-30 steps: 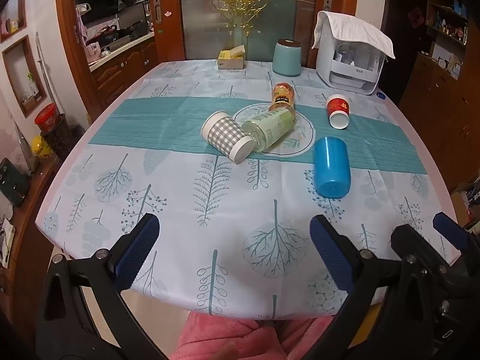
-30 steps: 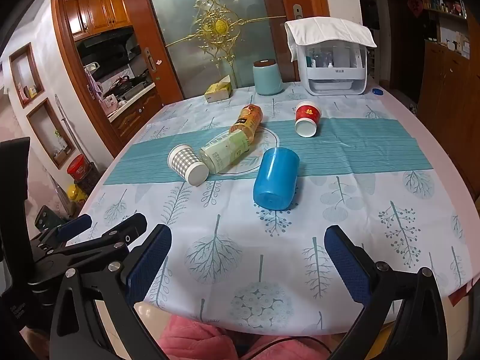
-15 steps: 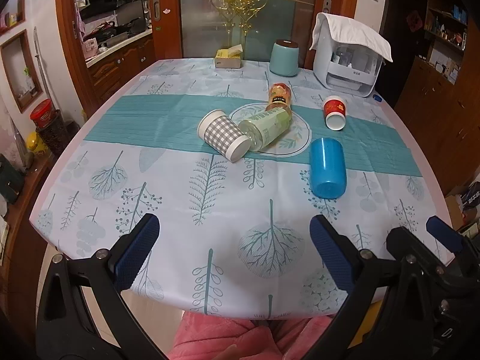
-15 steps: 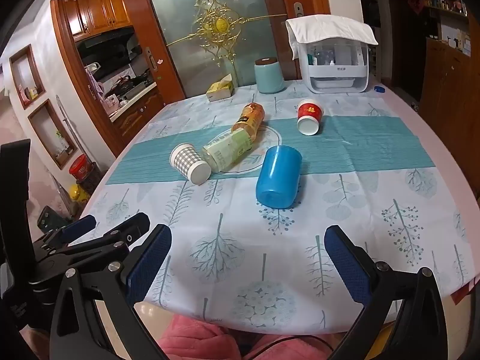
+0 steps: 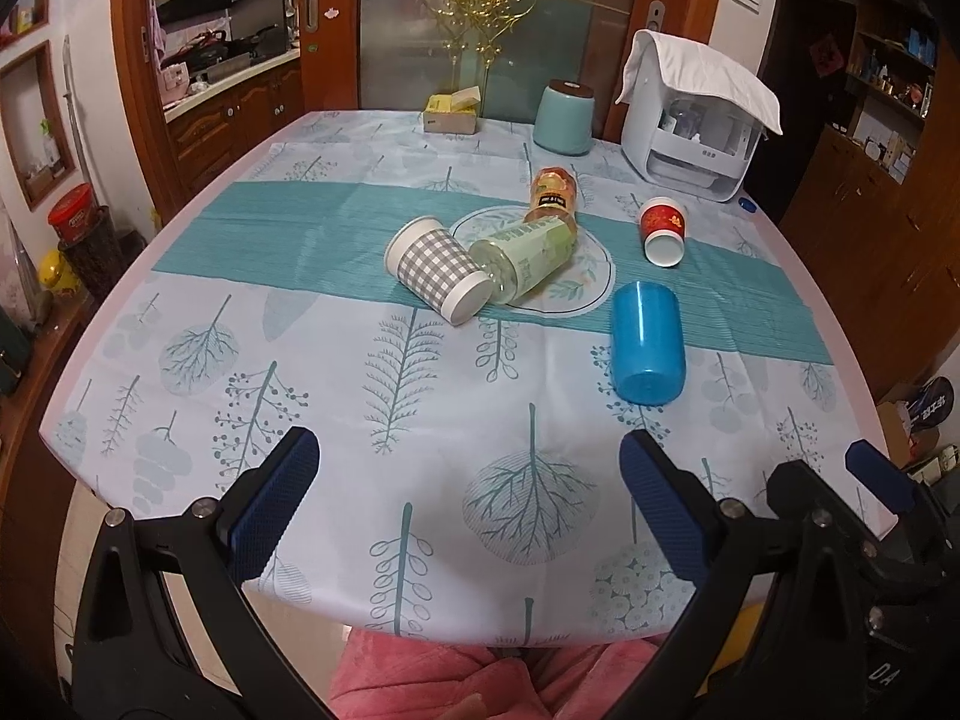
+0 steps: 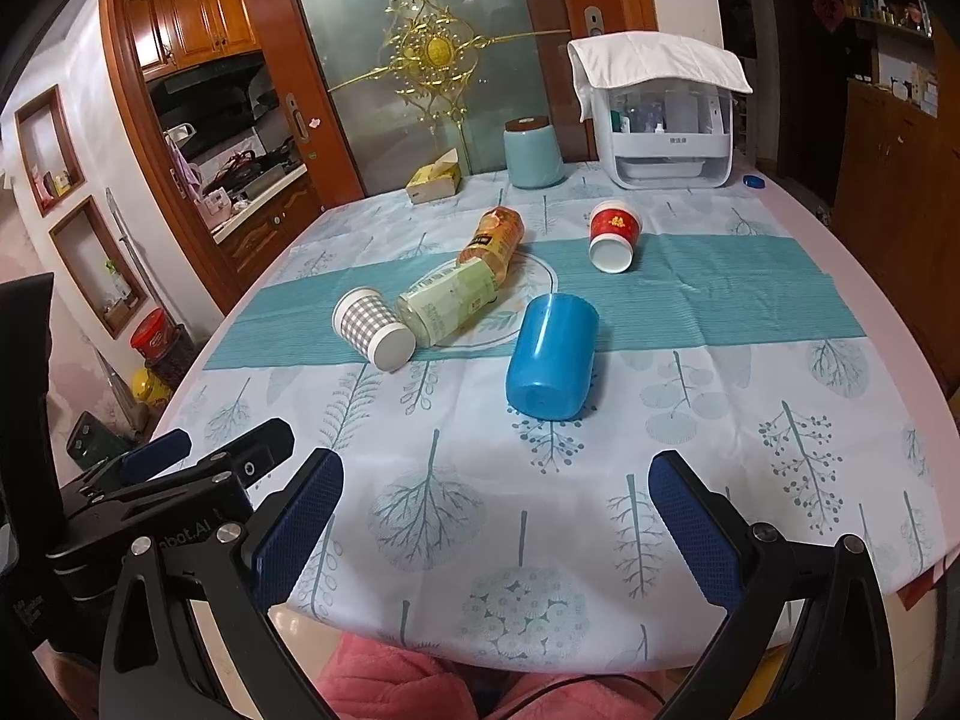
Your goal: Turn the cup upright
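Observation:
A blue plastic cup (image 5: 647, 348) lies on its side on the tablecloth, its closed base toward me; it also shows in the right wrist view (image 6: 552, 355). A grey checked paper cup (image 5: 437, 276) (image 6: 372, 329) and a red paper cup (image 5: 661, 229) (image 6: 612, 235) also lie on their sides. My left gripper (image 5: 465, 480) is open and empty over the table's near edge. My right gripper (image 6: 495, 504) is open and empty, near the front edge, short of the blue cup.
A pale green bottle (image 5: 528, 261) and an orange jar (image 5: 553, 195) lie between the cups. A teal canister (image 5: 565, 117), a tissue box (image 5: 451, 113) and a white appliance (image 5: 696, 120) stand at the far edge. Pink clothing (image 5: 480, 678) is below.
Both grippers have drifted slightly; the view has shifted a little over the table. Nothing on the table has moved.

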